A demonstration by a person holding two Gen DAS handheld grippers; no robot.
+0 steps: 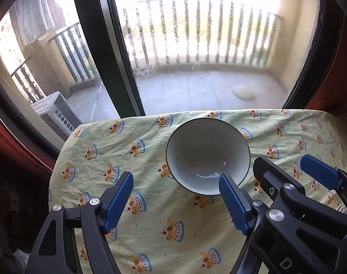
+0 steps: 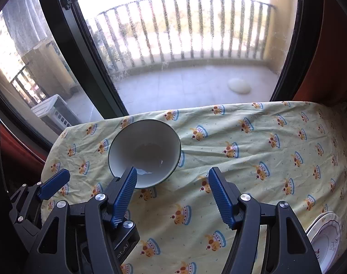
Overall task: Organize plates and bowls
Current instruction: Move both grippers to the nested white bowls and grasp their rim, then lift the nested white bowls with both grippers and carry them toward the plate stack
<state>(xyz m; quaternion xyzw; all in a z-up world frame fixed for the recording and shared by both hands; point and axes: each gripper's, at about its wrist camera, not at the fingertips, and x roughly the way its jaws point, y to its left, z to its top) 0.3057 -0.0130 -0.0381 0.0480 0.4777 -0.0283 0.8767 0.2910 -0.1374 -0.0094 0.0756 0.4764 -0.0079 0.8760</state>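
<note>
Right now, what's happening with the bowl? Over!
Left gripper and right gripper: jaws open, holding nothing. Bowl upright on the tablecloth, untouched. Plates at table edge. Nothing in the way.

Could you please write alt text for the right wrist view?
A white bowl sits on a table under a yellow patterned tablecloth, ahead of the open, empty right gripper. The left gripper shows at the left edge, stacked plates at lower right, a balcony window behind.

A bench (image 1: 150, 233) under a pale cartoon-print cloth (image 1: 100, 141) stands against a dusty window (image 1: 196, 45); beyond it, a sunlit tiled balcony (image 1: 191, 86) with railing (image 1: 196, 29) fills the upper frame.
</note>
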